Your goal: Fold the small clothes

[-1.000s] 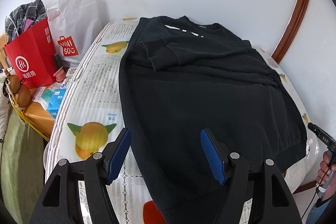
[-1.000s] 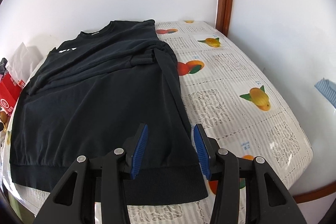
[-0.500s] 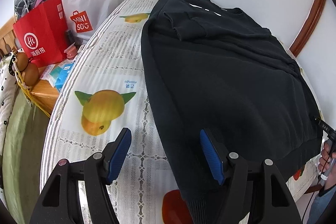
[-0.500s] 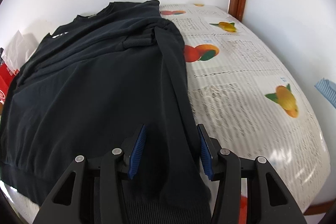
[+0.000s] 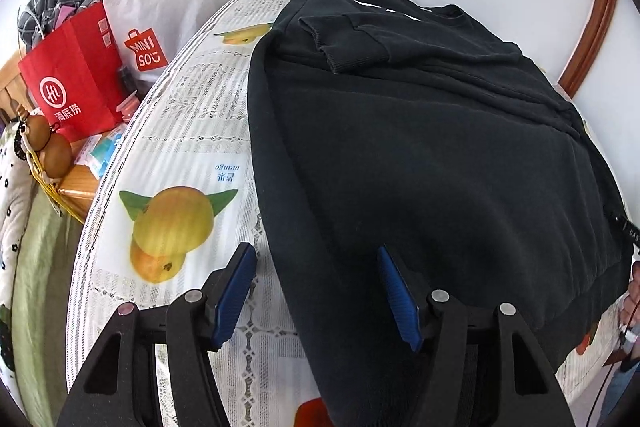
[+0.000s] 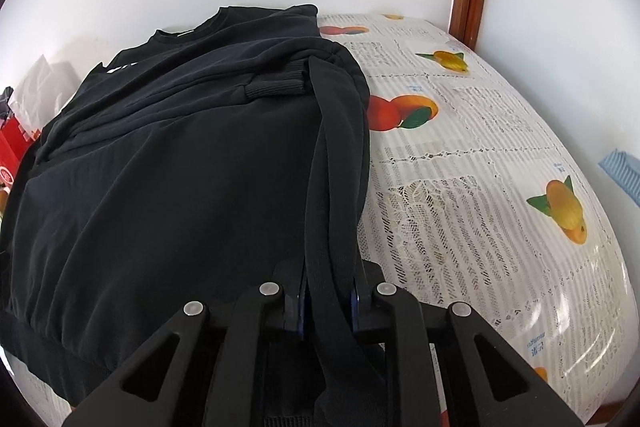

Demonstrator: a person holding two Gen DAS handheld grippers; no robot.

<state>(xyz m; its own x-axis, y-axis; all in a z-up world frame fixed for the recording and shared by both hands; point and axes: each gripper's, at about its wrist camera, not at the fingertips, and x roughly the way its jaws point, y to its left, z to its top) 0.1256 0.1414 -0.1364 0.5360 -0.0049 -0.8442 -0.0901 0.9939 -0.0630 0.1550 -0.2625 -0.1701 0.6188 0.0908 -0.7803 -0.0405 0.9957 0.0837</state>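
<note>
Right wrist: right hand-held gripper point(image 6: 326, 301) pinching black sweatshirt point(image 6: 180, 167) edge; collar far; left hand-held gripper point(image 5: 316, 287) wide.

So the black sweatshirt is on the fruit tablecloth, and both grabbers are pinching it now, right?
Not quite. Only the right gripper is pinching the black sweatshirt, as the right wrist view shows. In the left wrist view, the left gripper has its jaws wide open over the sweatshirt's edge on the fruit tablecloth.

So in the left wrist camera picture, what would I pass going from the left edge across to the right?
Red paper bag → white Miniso bag → printed mango on the tablecloth → black sweatshirt → brown wooden trim on the wall.
</note>
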